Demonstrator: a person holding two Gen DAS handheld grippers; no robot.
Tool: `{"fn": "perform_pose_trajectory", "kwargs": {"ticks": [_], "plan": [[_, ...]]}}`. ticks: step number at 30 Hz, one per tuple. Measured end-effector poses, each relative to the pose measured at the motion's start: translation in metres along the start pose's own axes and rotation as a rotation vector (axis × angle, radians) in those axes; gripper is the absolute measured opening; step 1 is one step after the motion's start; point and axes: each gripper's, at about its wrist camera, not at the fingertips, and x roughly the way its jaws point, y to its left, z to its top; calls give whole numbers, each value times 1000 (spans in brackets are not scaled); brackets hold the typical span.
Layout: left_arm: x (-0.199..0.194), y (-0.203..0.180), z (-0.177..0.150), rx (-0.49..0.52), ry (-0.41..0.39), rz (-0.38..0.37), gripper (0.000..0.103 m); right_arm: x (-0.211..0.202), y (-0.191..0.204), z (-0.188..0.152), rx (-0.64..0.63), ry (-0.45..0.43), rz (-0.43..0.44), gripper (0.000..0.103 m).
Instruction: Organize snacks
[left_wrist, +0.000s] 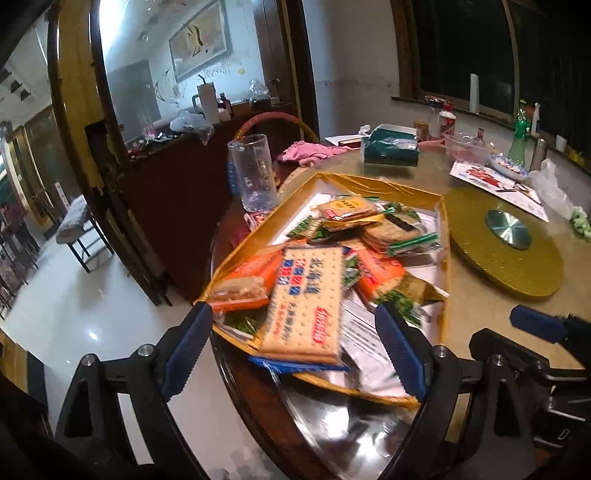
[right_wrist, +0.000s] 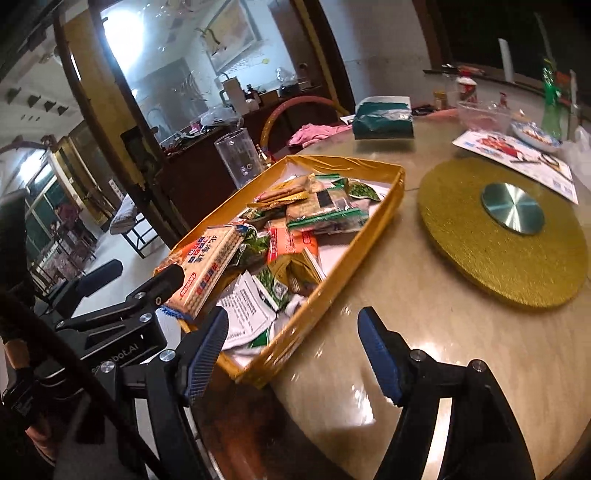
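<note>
A shallow gold tray (left_wrist: 380, 184) (right_wrist: 354, 254) sits on the round table near its edge, piled with snack packs. On top at the near end lies a large cracker pack (left_wrist: 303, 295) (right_wrist: 207, 269) with red and blue print. Orange packs (left_wrist: 251, 273) (right_wrist: 291, 240) and green-striped cracker packs (left_wrist: 399, 232) (right_wrist: 328, 210) lie beside and behind it. My left gripper (left_wrist: 295, 350) hangs open over the tray's near end, with its pads clear of the cracker pack. My right gripper (right_wrist: 293, 356) is open over the tray's near corner and the bare tabletop, holding nothing.
A clear glass mug (left_wrist: 253, 173) (right_wrist: 236, 155) stands just beyond the tray's left side. A gold turntable disc (left_wrist: 506, 243) (right_wrist: 506, 229) lies right of the tray. Behind are a green tissue box (left_wrist: 391, 147), a pink cloth (left_wrist: 310, 151), a bowl and bottles. The table edge (right_wrist: 332, 424) runs close below the grippers.
</note>
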Motion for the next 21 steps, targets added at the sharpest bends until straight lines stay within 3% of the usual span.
{"fn": "perform_pose_trajectory", "kwargs": {"ticks": [3,12,21], "plan": [[-11,-4,-3,7,-10,47,91,-9,-2,-4,24,-9,-1,73],[-37,-6,-9,-2,-35,45,92,-22,7,-16,17,-28,-4,73],[-37,3,-13,-54,-24,42,93,-19,20,-19,-19,-28,-12,73]]}}
